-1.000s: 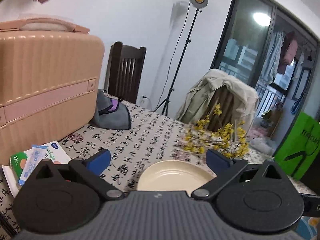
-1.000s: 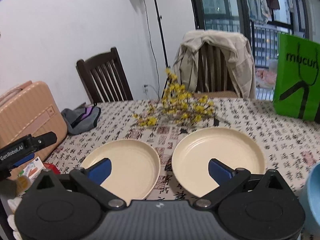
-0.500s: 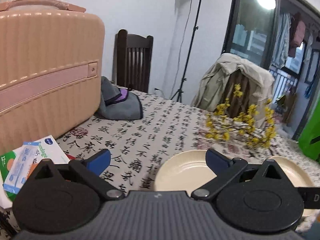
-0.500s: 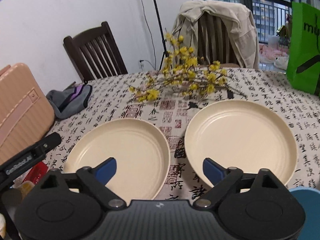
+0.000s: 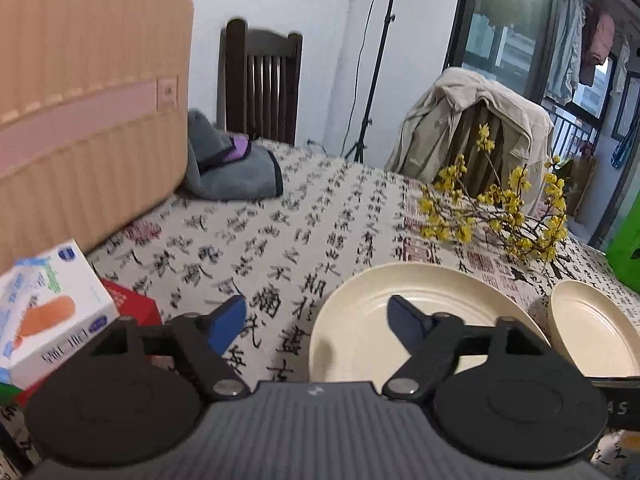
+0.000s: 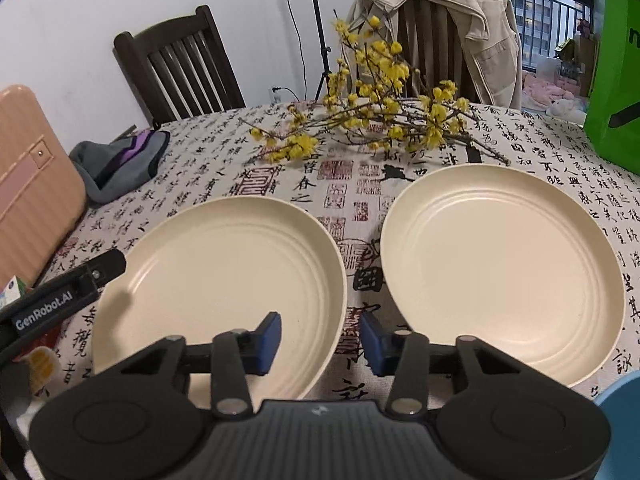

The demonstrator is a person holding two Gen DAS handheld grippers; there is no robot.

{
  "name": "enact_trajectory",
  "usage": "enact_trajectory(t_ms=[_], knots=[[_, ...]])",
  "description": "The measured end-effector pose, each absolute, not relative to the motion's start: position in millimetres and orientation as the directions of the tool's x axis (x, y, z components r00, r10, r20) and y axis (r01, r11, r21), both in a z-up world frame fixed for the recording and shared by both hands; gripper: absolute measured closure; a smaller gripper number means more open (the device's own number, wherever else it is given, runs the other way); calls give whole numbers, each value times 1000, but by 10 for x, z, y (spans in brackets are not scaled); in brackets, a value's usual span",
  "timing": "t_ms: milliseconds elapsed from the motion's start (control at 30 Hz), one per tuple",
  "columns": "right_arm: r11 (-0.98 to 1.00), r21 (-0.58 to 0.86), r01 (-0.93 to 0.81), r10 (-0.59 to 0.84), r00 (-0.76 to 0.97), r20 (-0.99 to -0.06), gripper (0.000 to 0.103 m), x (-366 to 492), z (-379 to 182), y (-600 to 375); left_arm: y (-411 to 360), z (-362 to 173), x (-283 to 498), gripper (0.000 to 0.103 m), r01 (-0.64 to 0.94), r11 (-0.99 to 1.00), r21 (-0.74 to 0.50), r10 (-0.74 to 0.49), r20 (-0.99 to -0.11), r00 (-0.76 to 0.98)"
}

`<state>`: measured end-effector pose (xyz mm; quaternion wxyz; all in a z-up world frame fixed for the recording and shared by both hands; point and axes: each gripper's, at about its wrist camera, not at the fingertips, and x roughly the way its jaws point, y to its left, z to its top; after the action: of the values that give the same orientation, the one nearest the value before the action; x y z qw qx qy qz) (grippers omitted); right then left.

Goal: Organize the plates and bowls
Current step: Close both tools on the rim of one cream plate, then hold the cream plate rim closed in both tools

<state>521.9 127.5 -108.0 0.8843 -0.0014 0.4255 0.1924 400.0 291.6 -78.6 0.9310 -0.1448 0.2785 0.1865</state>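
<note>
Two cream plates lie side by side on the patterned tablecloth: a left plate (image 6: 224,280) and a right plate (image 6: 500,268). My right gripper (image 6: 320,340) is open, jaws partly closed in, straddling the near right rim of the left plate. My left gripper (image 5: 316,320) is open and empty above the left plate's (image 5: 400,316) left rim; its right finger hangs over the plate. The right plate (image 5: 592,328) shows at the edge there. The left gripper's finger (image 6: 68,296) shows beside the left plate. A blue bowl's rim (image 6: 624,400) shows at bottom right.
A peach suitcase (image 5: 80,100) stands at the left, with cardboard boxes (image 5: 52,312) in front of it. A grey cloth (image 6: 120,164) and a yellow flower branch (image 6: 372,120) lie beyond the plates. A green bag (image 6: 616,80) stands at far right. Chairs stand behind the table.
Both grippers have moved forward and down toward the plates. The right gripper's jaws have narrowed around the left plate's rim. The left gripper's jaws have narrowed slightly.
</note>
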Motion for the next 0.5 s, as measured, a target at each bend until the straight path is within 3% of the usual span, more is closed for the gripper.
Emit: enact_trajectory(t_ms=[200, 500], knots=[[927, 150, -343, 332, 566, -755, 81, 5251, -1151, 1319, 3005, -853, 4044, 47, -432, 878, -208, 223, -621, 751], [937, 139, -321, 317, 611, -726, 81, 5227, -1196, 1358, 3048, -962, 4112, 82, -438, 873, -216, 184, -685, 705]])
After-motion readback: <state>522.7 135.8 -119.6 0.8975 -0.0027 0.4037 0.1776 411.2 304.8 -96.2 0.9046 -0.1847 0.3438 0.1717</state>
